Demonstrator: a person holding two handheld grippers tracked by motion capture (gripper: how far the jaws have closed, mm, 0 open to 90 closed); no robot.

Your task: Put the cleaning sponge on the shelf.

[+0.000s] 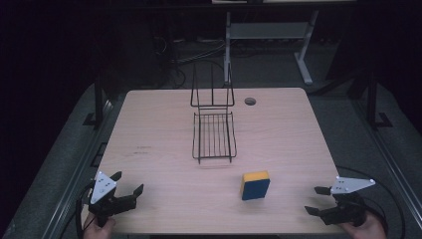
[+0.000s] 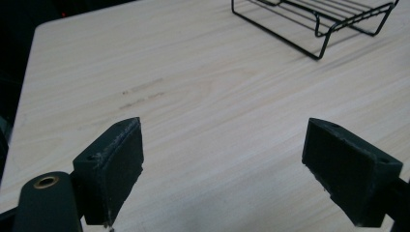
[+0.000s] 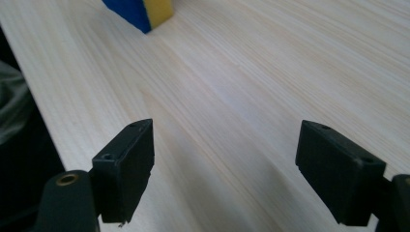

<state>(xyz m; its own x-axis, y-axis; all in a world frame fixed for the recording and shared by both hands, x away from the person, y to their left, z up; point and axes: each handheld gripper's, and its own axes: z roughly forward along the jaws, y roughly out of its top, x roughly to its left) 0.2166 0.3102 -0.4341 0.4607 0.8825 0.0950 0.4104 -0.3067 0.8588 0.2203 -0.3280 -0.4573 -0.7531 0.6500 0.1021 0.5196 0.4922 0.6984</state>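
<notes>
A blue and yellow sponge [image 1: 255, 185] stands on edge on the light wooden table [image 1: 164, 124], front right of centre; its corner [image 3: 140, 12] peeks in at the top of the right gripper view. A black wire rack [image 1: 214, 130] sits mid-table, its end [image 2: 314, 21] visible in the left gripper view. My left gripper [image 1: 127, 183] rests at the front left corner, open, with bare table between its pads [image 2: 113, 166]. At the front right edge my right gripper [image 1: 316, 200] is open too, nothing between its jaws, the sponge well to its left.
A round cable hole [image 1: 250, 101] lies near the table's far edge, right of the rack. Faint dark scuffs [image 1: 144, 148] mark the wood left of the rack. A grey desk frame [image 1: 271, 35] stands on the floor beyond.
</notes>
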